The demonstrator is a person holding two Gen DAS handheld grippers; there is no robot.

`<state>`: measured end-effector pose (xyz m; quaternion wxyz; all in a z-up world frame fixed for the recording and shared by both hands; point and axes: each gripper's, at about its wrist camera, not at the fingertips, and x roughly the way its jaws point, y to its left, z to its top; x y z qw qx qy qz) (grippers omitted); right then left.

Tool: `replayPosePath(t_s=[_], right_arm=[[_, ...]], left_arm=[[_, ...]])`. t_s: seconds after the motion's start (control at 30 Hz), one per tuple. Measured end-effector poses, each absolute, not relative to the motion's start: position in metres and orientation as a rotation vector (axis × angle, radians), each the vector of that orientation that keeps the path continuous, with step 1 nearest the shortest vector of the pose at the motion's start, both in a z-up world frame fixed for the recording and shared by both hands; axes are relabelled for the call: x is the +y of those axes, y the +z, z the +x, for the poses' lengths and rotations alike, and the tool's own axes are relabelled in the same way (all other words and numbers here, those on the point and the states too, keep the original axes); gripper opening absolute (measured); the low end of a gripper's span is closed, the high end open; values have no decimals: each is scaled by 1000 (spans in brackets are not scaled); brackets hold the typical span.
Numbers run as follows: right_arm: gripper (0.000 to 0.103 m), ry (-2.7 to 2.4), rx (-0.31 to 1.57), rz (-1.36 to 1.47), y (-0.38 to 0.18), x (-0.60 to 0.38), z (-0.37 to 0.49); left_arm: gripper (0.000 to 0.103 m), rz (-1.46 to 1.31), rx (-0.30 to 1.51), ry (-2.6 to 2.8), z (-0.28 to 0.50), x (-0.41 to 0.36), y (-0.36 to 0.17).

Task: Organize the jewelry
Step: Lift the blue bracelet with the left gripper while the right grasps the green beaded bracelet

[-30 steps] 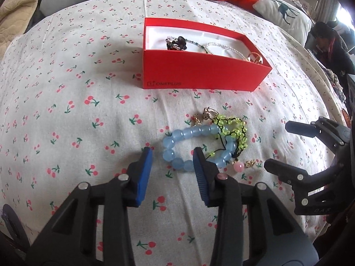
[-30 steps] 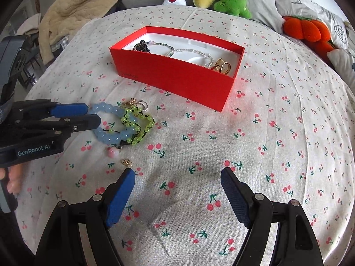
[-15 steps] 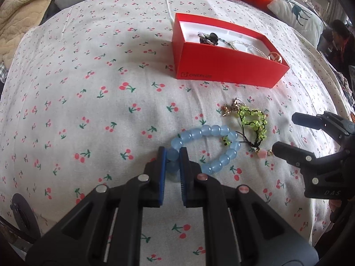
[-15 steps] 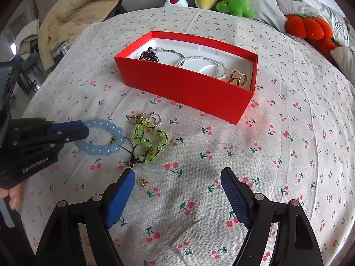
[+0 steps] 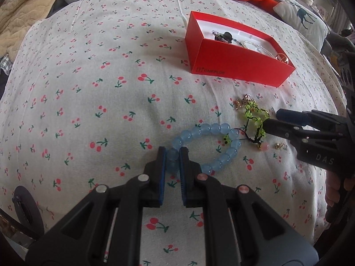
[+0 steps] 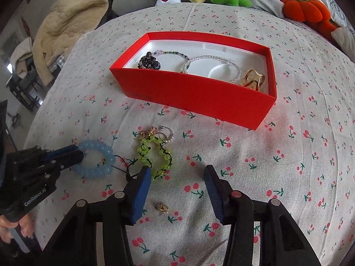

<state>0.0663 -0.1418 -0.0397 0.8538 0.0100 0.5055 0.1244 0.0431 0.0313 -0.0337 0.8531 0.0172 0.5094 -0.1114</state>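
Since the earlier frame, the left claw [image 5: 172, 155] has been closed onto the blue bead bracelet [image 5: 224, 153], whose near beads are clamped between its pads. The right claw [image 6: 177, 173] has just been narrowed; nothing is gripped, and it is held apart over the bed cover [image 6: 288, 155] beside the green bead bracelet [image 6: 155, 155]. The red box [image 6: 199, 97], lying beyond, contains other jewelry.

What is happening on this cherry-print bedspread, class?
A person with a gripper in each hand is sorting jewelry into the red cardboard box. The left gripper is shut on the pale blue bead bracelet, which lies on the bedspread. The right gripper, its jaws just closing, is open beside the green beaded charm.
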Motion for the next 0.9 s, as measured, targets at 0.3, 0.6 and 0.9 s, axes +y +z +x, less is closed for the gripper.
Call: replayPosePath(t_s=[0.3, 0.6, 0.9], right_arm=[[10, 261, 1032, -68, -44, -131, 66], [6, 241, 1020, -79, -36, -150, 55], [6, 246, 966, -24, -6, -172, 47]], left_arm=[[13, 36, 1074, -231, 45, 31, -35], [13, 21, 1083, -211, 44, 37, -32], [13, -8, 1064, -195, 41, 41, -20]])
